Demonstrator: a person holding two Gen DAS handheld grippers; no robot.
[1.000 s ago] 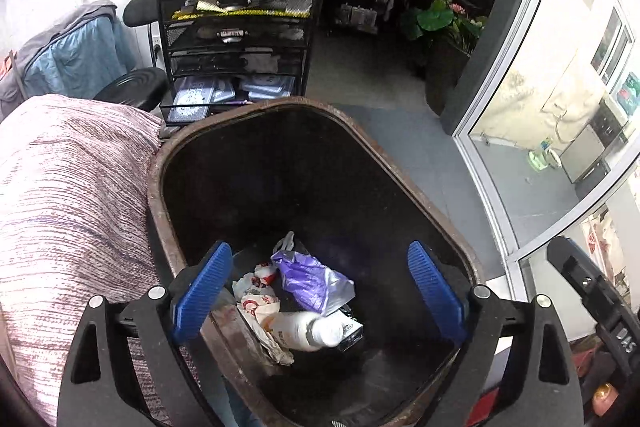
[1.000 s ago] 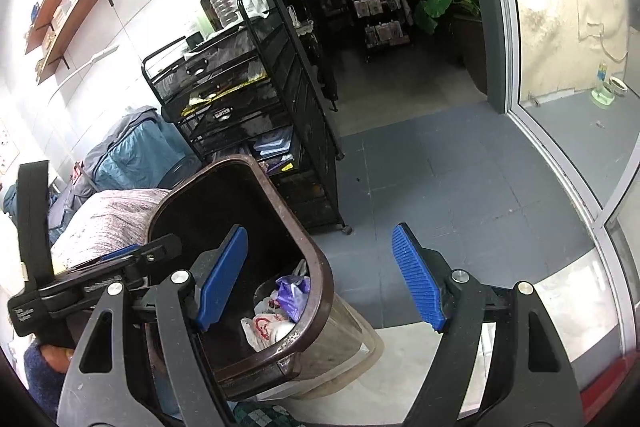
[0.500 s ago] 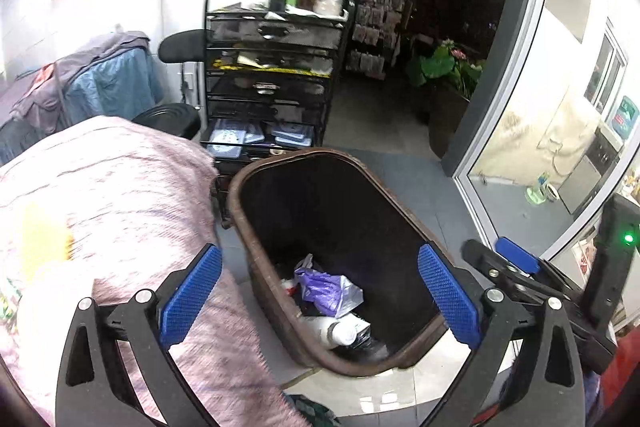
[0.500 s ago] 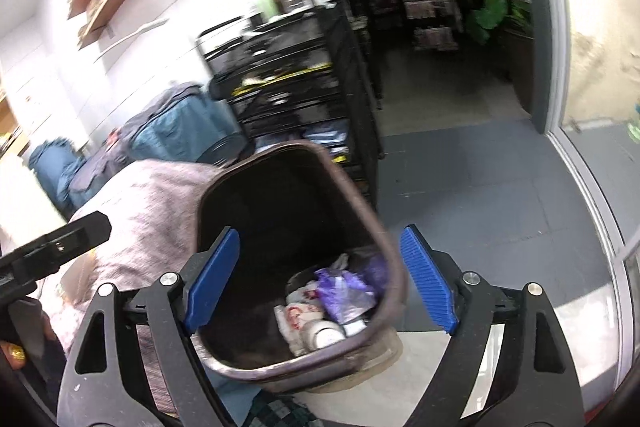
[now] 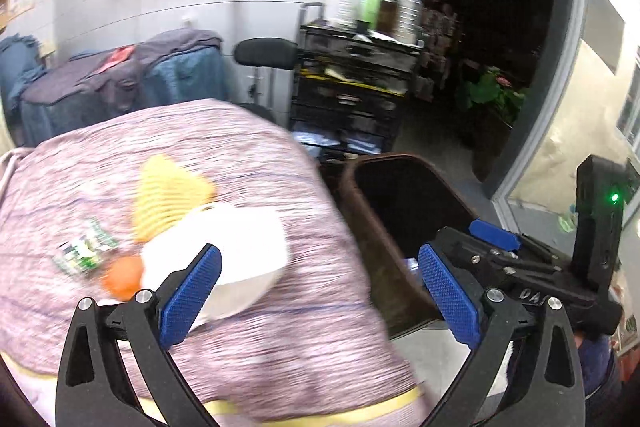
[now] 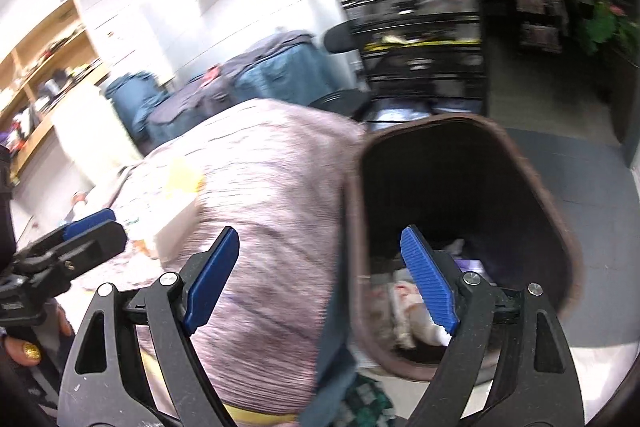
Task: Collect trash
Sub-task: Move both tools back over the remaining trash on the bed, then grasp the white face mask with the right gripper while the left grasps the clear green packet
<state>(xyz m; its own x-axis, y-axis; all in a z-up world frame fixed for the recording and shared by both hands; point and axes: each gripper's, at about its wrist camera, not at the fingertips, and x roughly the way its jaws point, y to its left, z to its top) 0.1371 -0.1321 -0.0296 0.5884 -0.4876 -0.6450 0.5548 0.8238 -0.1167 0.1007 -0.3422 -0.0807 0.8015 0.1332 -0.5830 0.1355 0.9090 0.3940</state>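
A brown trash bin [image 5: 400, 211] stands on the floor beside a table under a pink striped cloth [image 5: 280, 327]; it also shows in the right wrist view [image 6: 520, 163], with trash [image 6: 404, 299] at its bottom. On the cloth lie a white bowl-like container [image 5: 236, 243], a yellow wrapper [image 5: 168, 195], a green-and-white packet [image 5: 84, 251] and an orange piece [image 5: 122, 277]. My left gripper [image 5: 320, 291] is open and empty above the cloth, near the white container. My right gripper [image 6: 320, 279] is open and empty, between cloth and bin.
A black mesh drawer cart [image 5: 352, 95] with bottles on top stands behind the bin. Blue-covered furniture [image 5: 120, 87] lines the back wall. A potted plant [image 5: 488, 95] sits by a dark doorway. Wooden shelves [image 6: 44, 67] are on the left wall.
Both grippers swung left, away from the bin and toward the cloth-covered table. The trash on the cloth has come into view. Both stayed open and empty.
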